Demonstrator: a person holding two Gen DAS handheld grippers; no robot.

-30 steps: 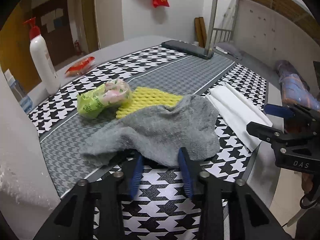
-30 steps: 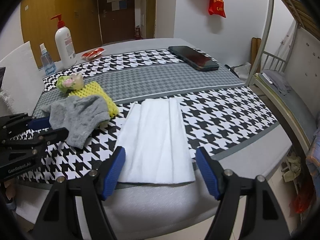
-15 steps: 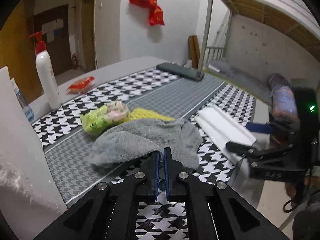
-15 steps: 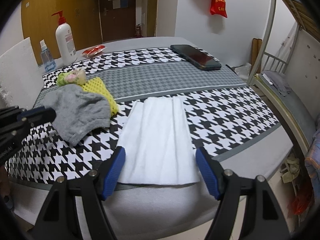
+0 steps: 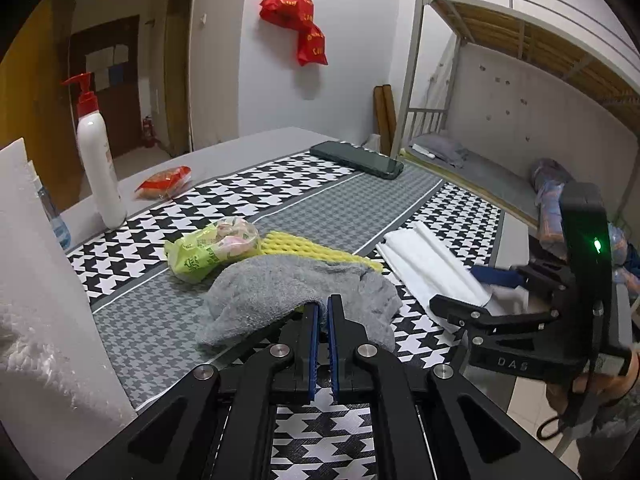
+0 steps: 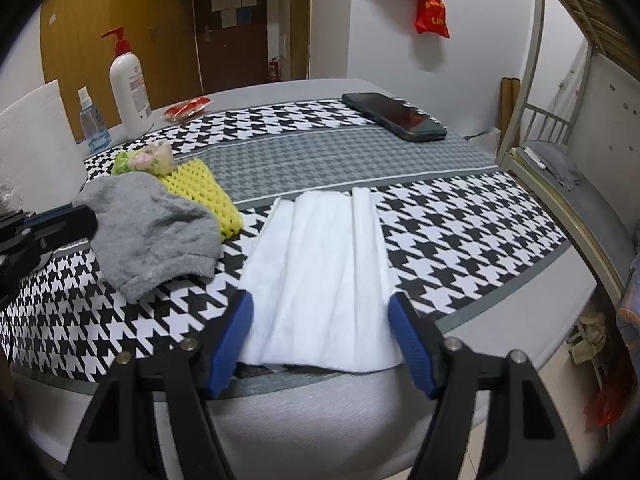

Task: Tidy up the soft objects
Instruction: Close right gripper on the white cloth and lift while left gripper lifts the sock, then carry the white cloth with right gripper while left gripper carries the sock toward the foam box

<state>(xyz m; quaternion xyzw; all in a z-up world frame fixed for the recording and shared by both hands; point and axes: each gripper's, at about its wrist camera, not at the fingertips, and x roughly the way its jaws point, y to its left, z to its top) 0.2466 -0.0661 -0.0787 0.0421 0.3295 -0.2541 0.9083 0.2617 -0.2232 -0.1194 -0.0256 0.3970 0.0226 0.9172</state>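
Observation:
A grey knitted cloth (image 5: 288,288) lies bunched on the houndstooth table mat (image 5: 280,184), over a yellow mesh sleeve (image 5: 312,246) and beside a green wrapped packet (image 5: 212,248). My left gripper (image 5: 322,312) is shut on the grey cloth's near edge, which is raised off the mat. The right wrist view shows the same grey cloth (image 6: 152,232) at the left. A folded white cloth (image 6: 324,248) lies at the table's near edge. My right gripper (image 6: 320,312) straddles its near end, and its jaws are closing with the cloth between them.
A white pump bottle (image 6: 128,88), a small spray bottle (image 6: 94,124) and a red packet (image 6: 188,106) stand at the far left. A dark phone (image 6: 396,116) lies at the far right. A white foam block (image 5: 36,280) rises at the left. A bunk bed (image 5: 480,168) stands beyond the table.
The left jaws closed on the grey cloth's near edge and lifted it, bunching the cloth. The right jaws have narrowed around the white cloth.

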